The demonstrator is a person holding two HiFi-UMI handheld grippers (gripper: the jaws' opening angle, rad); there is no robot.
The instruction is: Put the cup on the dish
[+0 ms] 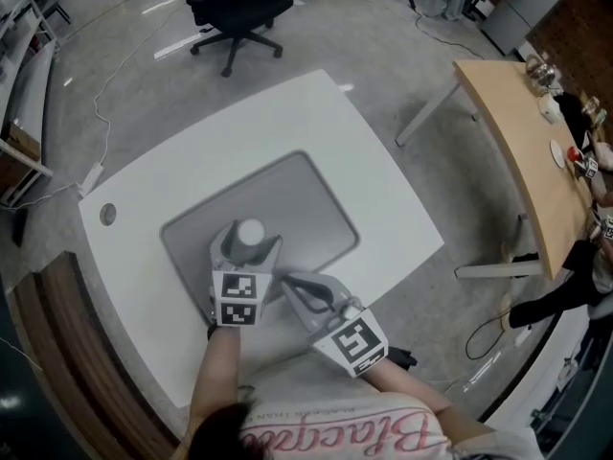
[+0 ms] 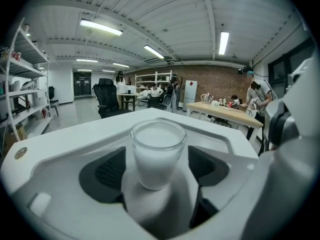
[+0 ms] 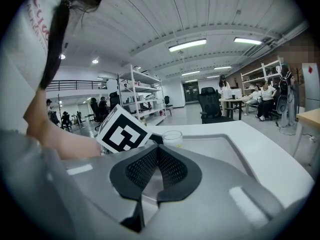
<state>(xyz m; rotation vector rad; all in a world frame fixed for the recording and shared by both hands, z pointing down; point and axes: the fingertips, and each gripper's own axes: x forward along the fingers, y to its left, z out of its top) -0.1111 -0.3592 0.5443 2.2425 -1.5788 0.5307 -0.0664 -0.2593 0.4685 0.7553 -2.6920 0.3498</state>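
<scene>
Site: an open-plan lab or office hall, not a home. You stood at a white table (image 1: 287,123) on a polished grey floor (image 1: 364,36). A black office chair (image 1: 235,12) stood at 12 o'clock and a curved wooden desk (image 1: 512,151) at 2 o'clock. Loose cables (image 1: 101,123) lay on the floor at 10 o'clock. Metal shelving racks (image 3: 137,91), a brick back wall (image 2: 210,81), ceiling strip lights (image 2: 100,27) and other people (image 3: 261,96) at desks completed the room.

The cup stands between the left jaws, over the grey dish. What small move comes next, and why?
Probably draw the left gripper straight back. Its pads stand clear of the cup on both sides, and the cup looks upright on the grey dish, so it seems already set down.
</scene>
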